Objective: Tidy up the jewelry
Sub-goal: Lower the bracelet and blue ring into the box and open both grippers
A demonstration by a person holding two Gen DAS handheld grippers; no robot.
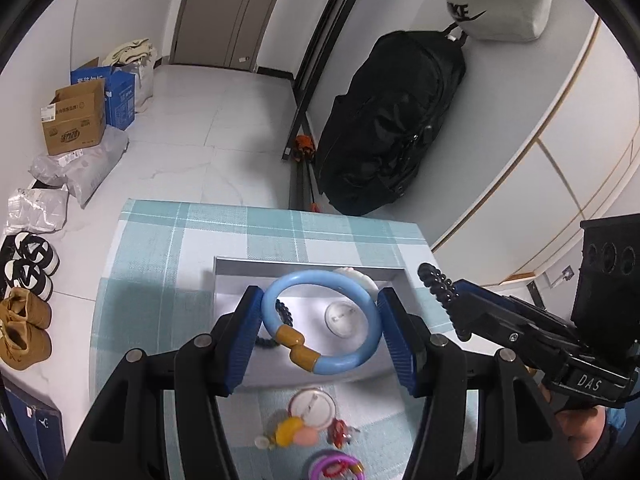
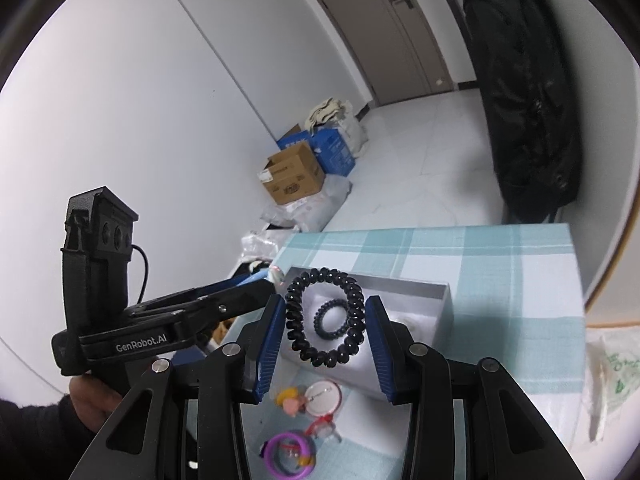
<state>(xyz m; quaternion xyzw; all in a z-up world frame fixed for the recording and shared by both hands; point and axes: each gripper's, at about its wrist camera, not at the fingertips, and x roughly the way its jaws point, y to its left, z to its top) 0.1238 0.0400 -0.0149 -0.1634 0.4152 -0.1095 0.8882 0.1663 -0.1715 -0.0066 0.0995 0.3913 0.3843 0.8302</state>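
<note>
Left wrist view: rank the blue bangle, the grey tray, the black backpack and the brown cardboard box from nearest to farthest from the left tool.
1. Blue bangle: clamped in the left tool.
2. Grey tray: just beyond, on the checked cloth.
3. Black backpack: on the floor, far right.
4. Brown cardboard box: far left by the wall; too close to the backpack to call.

Light-blue bangle [image 1: 320, 320] with tan beads — black bead bracelet [image 2: 325, 318] — teal-plaid tablecloth [image 1: 168, 240].
</note>
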